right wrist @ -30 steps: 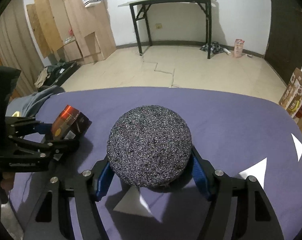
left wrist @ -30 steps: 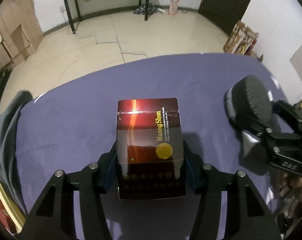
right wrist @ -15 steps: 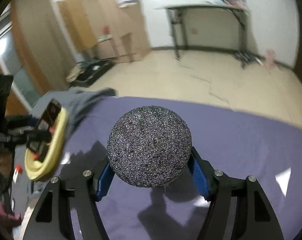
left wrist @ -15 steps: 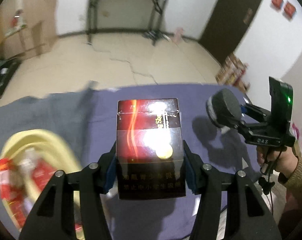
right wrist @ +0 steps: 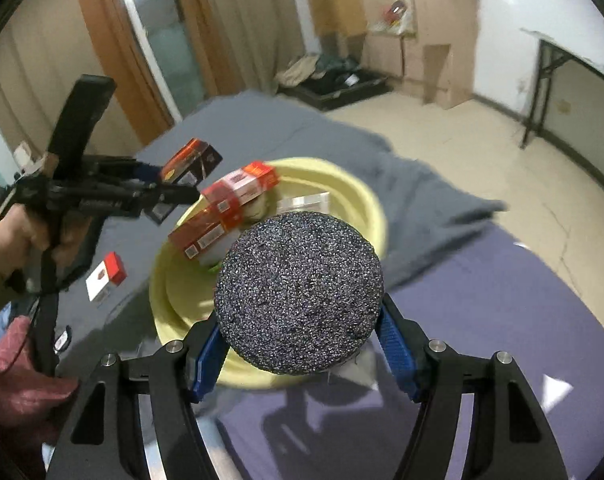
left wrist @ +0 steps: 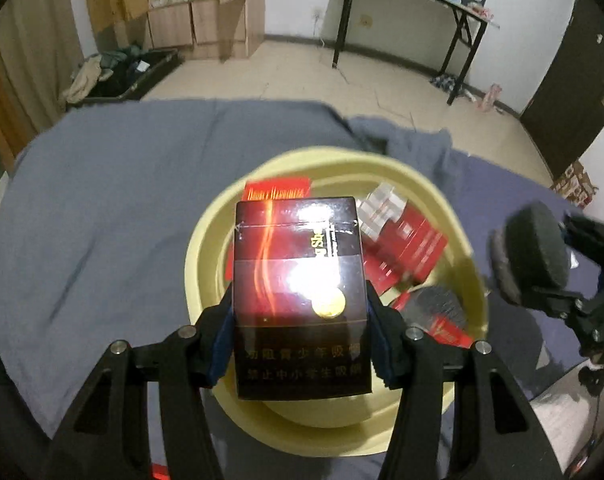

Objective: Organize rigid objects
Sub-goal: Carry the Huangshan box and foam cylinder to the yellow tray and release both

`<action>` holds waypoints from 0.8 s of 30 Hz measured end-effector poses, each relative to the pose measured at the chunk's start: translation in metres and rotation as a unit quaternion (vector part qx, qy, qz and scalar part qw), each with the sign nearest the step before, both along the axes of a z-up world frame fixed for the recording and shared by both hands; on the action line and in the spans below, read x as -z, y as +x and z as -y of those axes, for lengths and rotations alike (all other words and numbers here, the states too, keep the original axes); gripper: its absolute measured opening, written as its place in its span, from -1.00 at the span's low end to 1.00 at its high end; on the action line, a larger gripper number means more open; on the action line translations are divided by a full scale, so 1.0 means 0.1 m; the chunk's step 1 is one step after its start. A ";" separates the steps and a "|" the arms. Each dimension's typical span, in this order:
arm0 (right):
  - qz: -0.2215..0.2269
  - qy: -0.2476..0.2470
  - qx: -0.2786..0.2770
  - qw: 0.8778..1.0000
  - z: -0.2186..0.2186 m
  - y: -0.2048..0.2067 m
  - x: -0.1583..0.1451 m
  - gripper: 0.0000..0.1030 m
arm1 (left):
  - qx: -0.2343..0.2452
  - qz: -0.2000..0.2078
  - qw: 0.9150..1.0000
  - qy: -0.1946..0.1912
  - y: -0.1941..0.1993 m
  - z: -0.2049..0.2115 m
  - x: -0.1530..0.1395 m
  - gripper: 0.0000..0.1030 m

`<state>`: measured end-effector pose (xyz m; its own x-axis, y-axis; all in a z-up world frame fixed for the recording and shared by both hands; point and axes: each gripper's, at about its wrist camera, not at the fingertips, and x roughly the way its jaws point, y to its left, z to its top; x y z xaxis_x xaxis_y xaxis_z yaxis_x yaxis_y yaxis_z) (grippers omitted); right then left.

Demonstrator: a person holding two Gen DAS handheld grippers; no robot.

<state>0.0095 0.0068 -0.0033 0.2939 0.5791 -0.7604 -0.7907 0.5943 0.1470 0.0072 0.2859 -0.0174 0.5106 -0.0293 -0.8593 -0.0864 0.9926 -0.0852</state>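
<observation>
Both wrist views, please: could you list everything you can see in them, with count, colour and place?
Basin: one, pale yellow, on the cloth-covered surface.
Dark cigarette pack: one, dark red and black, in the left gripper above the basin.
Speckled disc: one, dark grey, in the right gripper at the basin's edge.
Red packs: several, red and white, piled in the basin.
Loose pack: one, red and white, on the cloth beside the basin.
Cloth: grey-blue to purple, covering the surface.
Folding table: one, black-legged, by the far wall.
Door: one, dark, at the right.
Left gripper: black, blue pads, clamped on the dark pack.
Right gripper: black, blue pads, clamped on the disc.
</observation>
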 end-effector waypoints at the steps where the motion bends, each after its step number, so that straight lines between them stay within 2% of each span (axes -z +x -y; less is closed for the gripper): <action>1: -0.002 -0.007 -0.007 1.000 -0.11 0.06 0.03 0.32 | 0.004 -0.006 1.000 0.002 0.01 0.00 0.06 0.11; 4: 0.007 -0.044 -0.031 0.999 -0.38 0.16 0.12 0.32 | 0.013 -0.018 1.000 0.005 0.15 -0.04 0.19 0.11; 8: -0.010 -0.054 -0.030 0.998 -0.54 0.41 0.21 0.32 | 0.009 -0.019 1.000 -0.022 0.24 -0.16 0.28 0.12; 11: -0.009 -0.080 -0.049 0.995 -0.66 0.46 0.29 0.32 | 0.013 -0.013 1.000 -0.022 0.22 -0.21 0.28 0.12; 16: -0.007 -0.084 -0.055 0.995 -0.85 0.65 0.29 0.32 | 0.024 -0.022 0.999 -0.009 0.21 -0.23 0.32 0.12; 18: -0.010 -0.082 -0.065 0.994 -0.94 0.65 0.27 0.31 | 0.025 -0.021 0.999 -0.008 0.22 -0.25 0.32 0.12; 22: 0.018 -0.108 -0.081 0.991 -1.14 0.58 0.36 0.32 | 0.021 -0.020 0.999 -0.013 0.21 -0.26 0.33 0.12; 24: 0.018 -0.109 -0.081 0.991 -1.18 0.56 0.36 0.32 | 0.030 -0.024 0.999 -0.017 0.15 -0.25 0.34 0.12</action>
